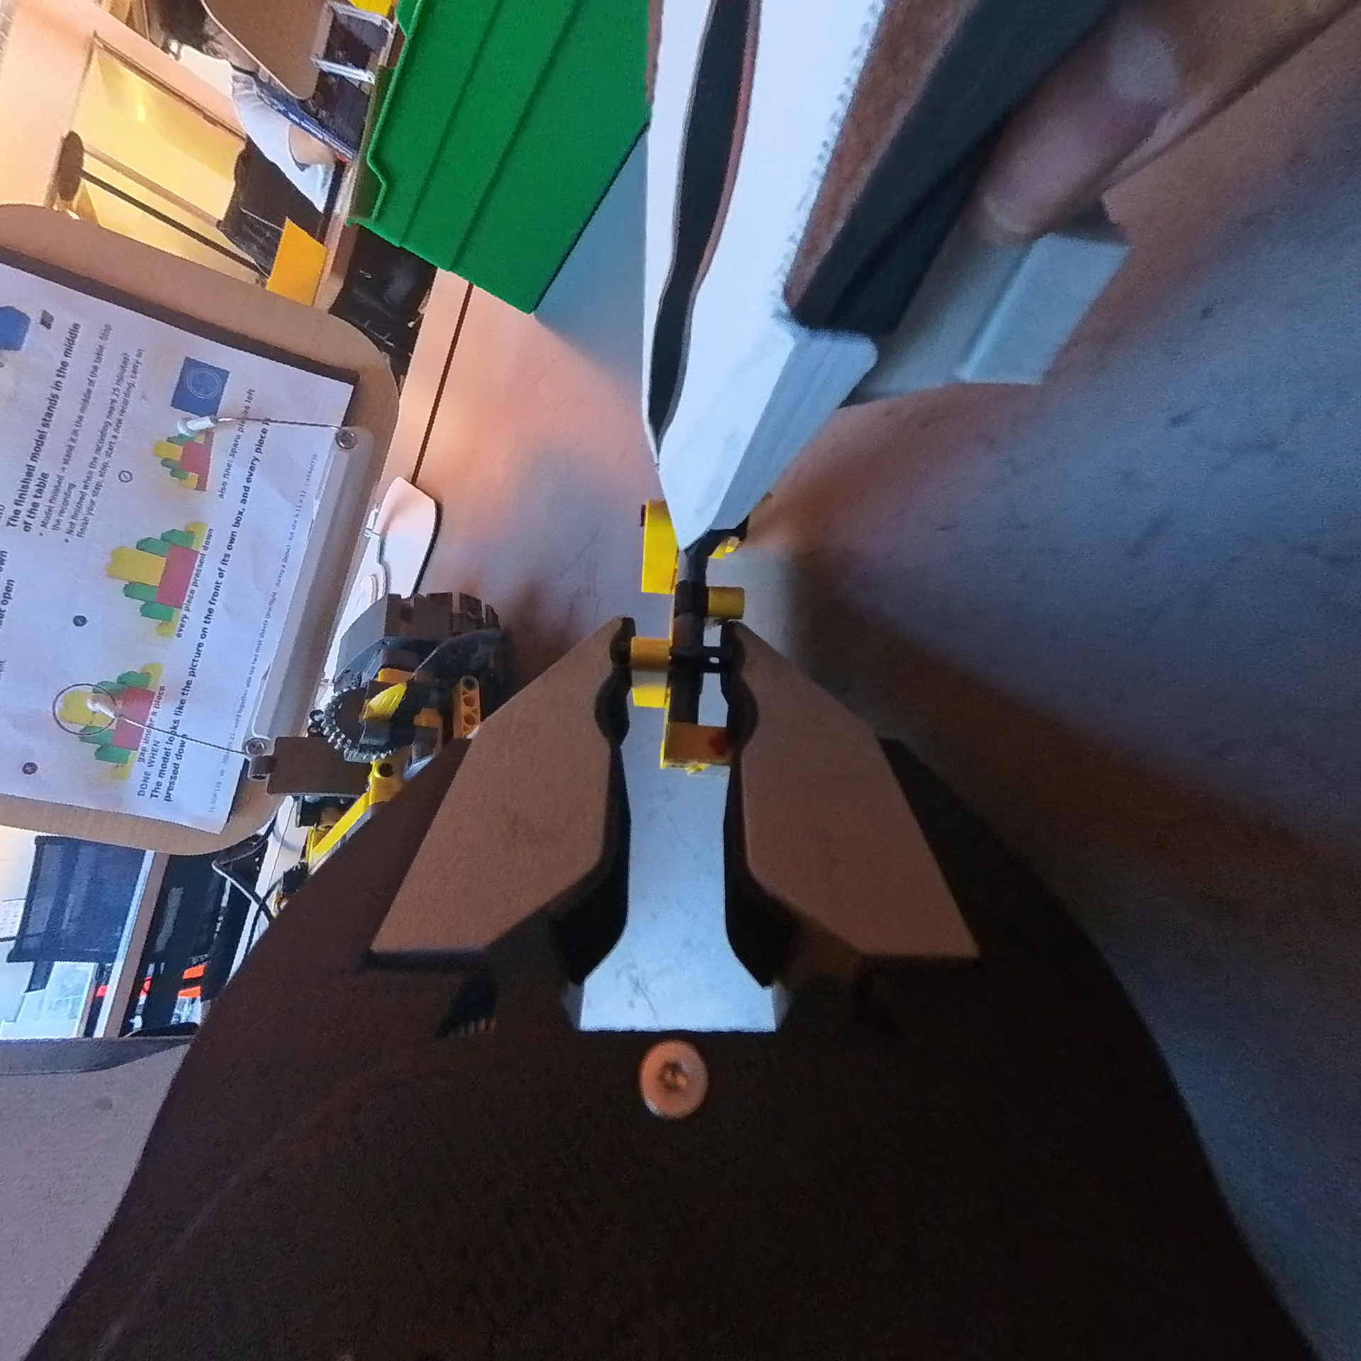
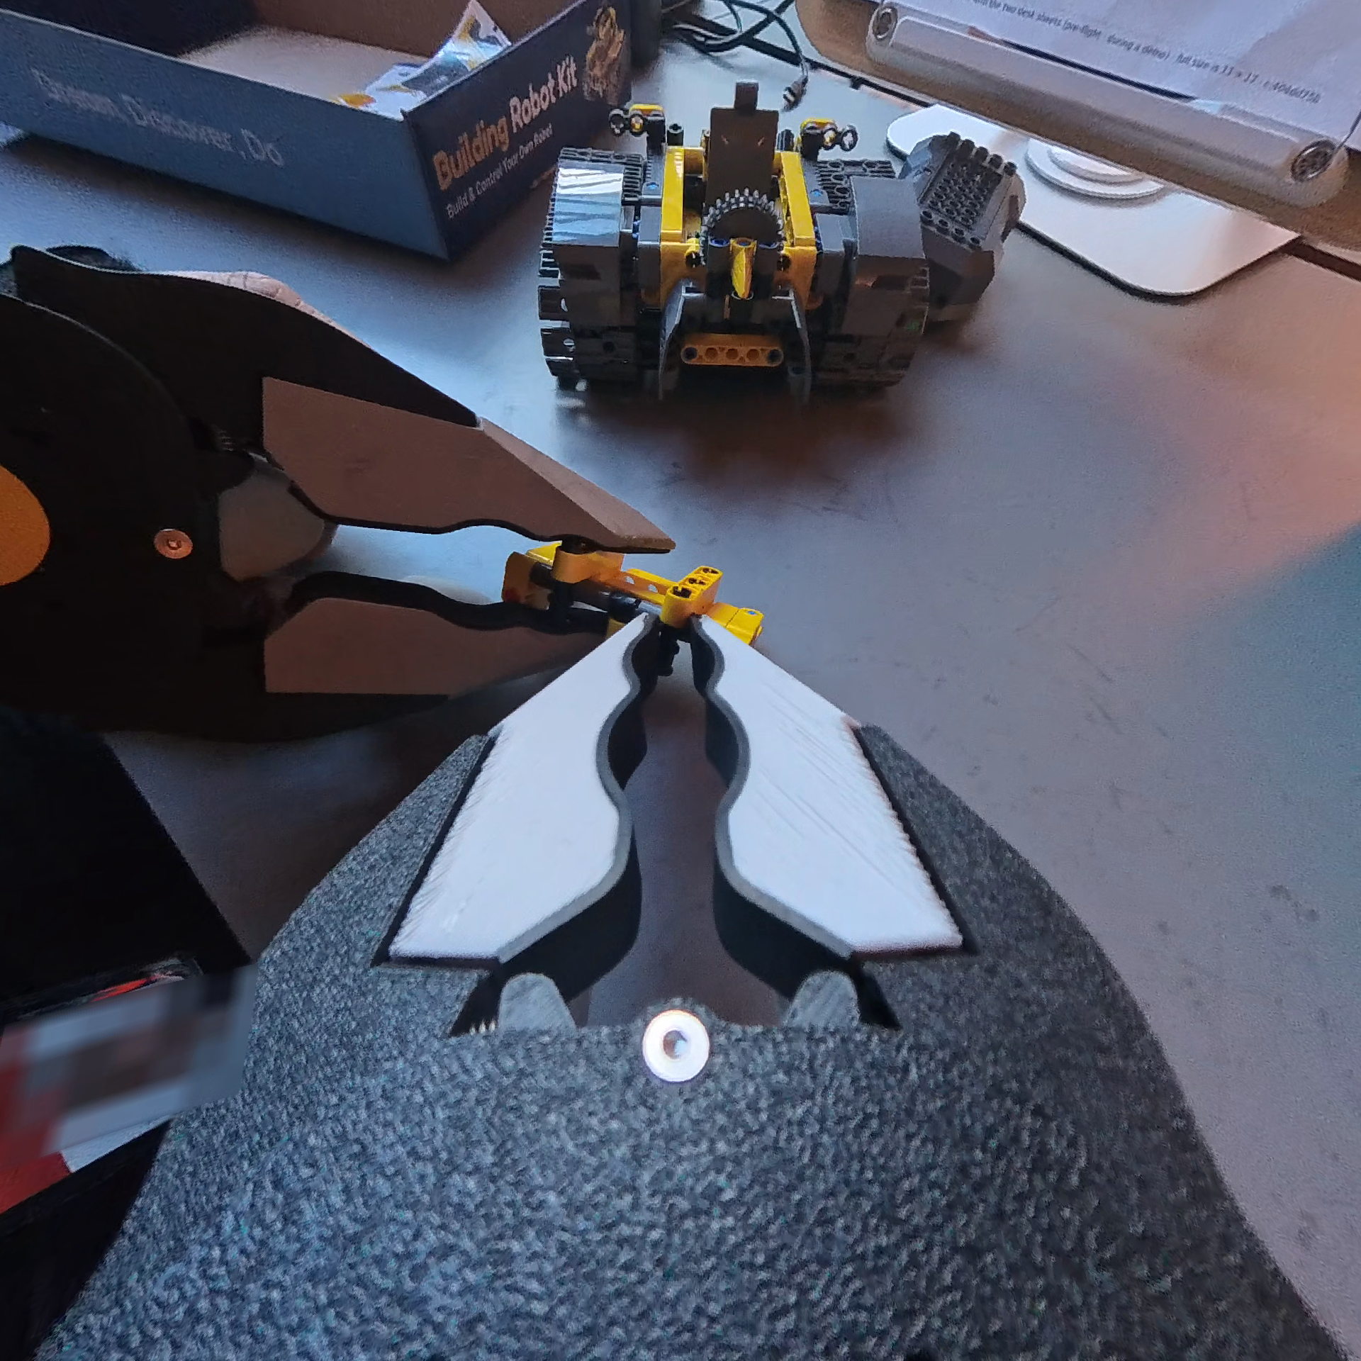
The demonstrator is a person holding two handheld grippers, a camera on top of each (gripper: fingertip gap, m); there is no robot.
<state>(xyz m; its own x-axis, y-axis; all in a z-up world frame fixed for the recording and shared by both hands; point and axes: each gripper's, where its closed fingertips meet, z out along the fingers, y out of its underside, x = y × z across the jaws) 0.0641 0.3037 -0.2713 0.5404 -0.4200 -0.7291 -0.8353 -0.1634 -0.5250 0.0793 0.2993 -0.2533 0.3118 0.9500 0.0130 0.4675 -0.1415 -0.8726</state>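
Small yellow-and-black brick assembly [image 2: 626, 589] gripped at both ends, just above the grey table [image 2: 1031, 589].

At its left end it is clamped by the left gripper [image 2: 626, 582]; at its right, a black pin is pinched by the right gripper [image 2: 669, 626]. The assembly is judged light, rigid and prone to separating at pin joints; hold is best taken on beams, not pins.

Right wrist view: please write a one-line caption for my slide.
Both grippers, right and left, clamp a small yellow-and-black brick assembly above the grey table, before a tracked brick vehicle.
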